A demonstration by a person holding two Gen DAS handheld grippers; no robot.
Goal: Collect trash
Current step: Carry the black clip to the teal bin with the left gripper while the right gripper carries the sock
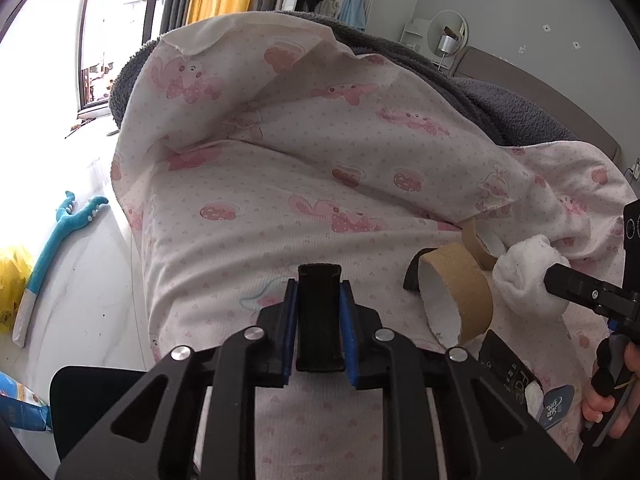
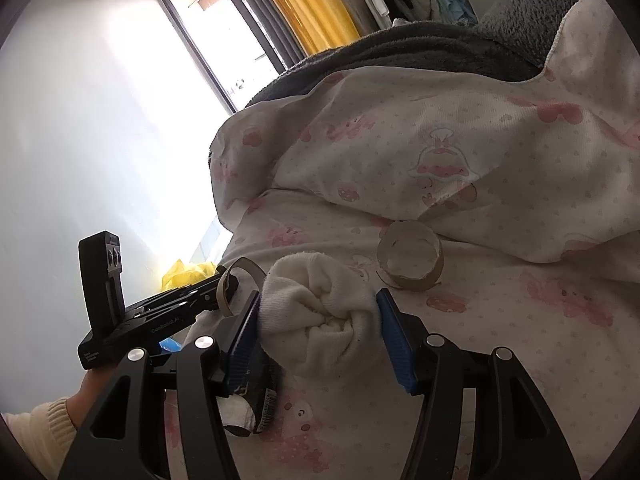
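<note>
Pinching a rolled white sock (image 2: 320,312) between its blue pads, the right hand-held gripper (image 2: 320,316) holds it just above the pink-printed bedsheet (image 2: 500,320); the left hand-held gripper (image 1: 319,312) is pressed together on a black clip-like piece (image 1: 320,316), which I cannot identify. Beside the sock lie a large cardboard tape core (image 1: 456,296) and a smaller cardboard ring (image 2: 410,260). The soft roll may unfurl or slip if the grip loosens; swinging it could knock the cores away.
</note>
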